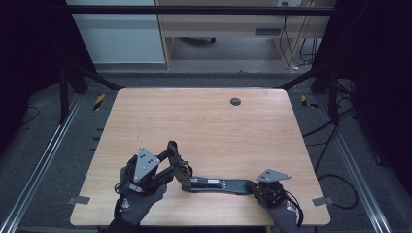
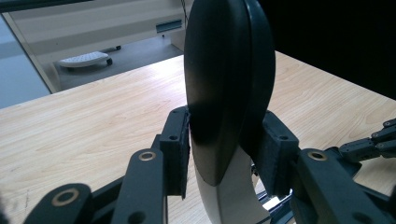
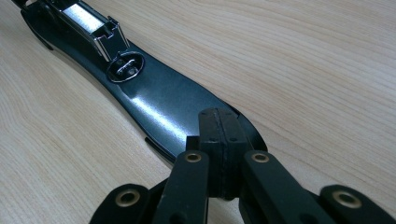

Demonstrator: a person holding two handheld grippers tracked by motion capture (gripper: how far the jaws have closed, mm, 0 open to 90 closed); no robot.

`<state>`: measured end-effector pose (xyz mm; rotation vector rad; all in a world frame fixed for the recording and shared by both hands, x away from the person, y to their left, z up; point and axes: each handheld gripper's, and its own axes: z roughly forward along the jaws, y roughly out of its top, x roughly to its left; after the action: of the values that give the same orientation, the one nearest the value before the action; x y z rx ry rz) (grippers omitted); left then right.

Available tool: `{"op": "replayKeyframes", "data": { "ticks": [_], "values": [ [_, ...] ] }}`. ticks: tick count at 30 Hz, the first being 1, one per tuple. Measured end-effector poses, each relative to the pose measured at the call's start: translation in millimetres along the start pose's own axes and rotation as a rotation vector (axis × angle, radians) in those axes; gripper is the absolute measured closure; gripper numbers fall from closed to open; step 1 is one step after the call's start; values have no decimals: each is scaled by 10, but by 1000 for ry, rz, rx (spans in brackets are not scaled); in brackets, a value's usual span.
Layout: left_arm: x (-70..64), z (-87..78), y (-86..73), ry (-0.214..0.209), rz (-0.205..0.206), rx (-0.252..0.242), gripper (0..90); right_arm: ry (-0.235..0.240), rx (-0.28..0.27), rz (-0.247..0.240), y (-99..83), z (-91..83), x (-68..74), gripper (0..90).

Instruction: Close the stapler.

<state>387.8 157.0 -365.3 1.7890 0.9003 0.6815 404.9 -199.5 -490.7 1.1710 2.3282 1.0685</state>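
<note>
On the near part of the wooden table point(image 1: 204, 121) lies a long black stapler point(image 1: 214, 184), stretched left to right, and both grippers are on it. The left gripper point(image 1: 176, 167) is clamped on the stapler's raised left end — its upper arm is swung up away from the base, and in the left gripper view the two jaws press from either side against that dark, rounded arm point(image 2: 224, 88), with a pale underside showing just below the grip. The jaws there are parted only as far as the arm's thickness, both pads flat against it. The right gripper point(image 1: 252, 187) sits at the stapler's right end, at the near right of the table. In the right gripper view its jaws are brought fully together, pad against pad, with no gap between them, and their tips come down on the glossy black base point(image 3: 163, 100) at its rounded end; whether they pinch any of its edge or merely press on top I cannot tell. Farther along the base in that view is the shiny metal staple channel point(image 3: 88, 21) and a small oval metal plate point(image 3: 125, 66) set into the black surface. The gloved hands point(image 1: 141, 201) come in from the near edge, each under a grey three-cornered plate point(image 1: 145, 162). Far off on the tabletop, well apart from all this, is a small dark round grommet point(image 1: 235, 101).
</note>
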Motion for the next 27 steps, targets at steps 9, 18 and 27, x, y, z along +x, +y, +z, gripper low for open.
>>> {"op": "replayKeyframes", "data": {
  "ticks": [9,18,27],
  "values": [
    [-42,23,20,4,18,2,594,1,0,-1,1,0,-1,900],
    [-134,59,37,16,50,-3,593,6,2,6,2,-4,4,900],
    [-198,94,51,22,69,-5,592,2,0,-4,1,0,-3,900]
  ]
}}
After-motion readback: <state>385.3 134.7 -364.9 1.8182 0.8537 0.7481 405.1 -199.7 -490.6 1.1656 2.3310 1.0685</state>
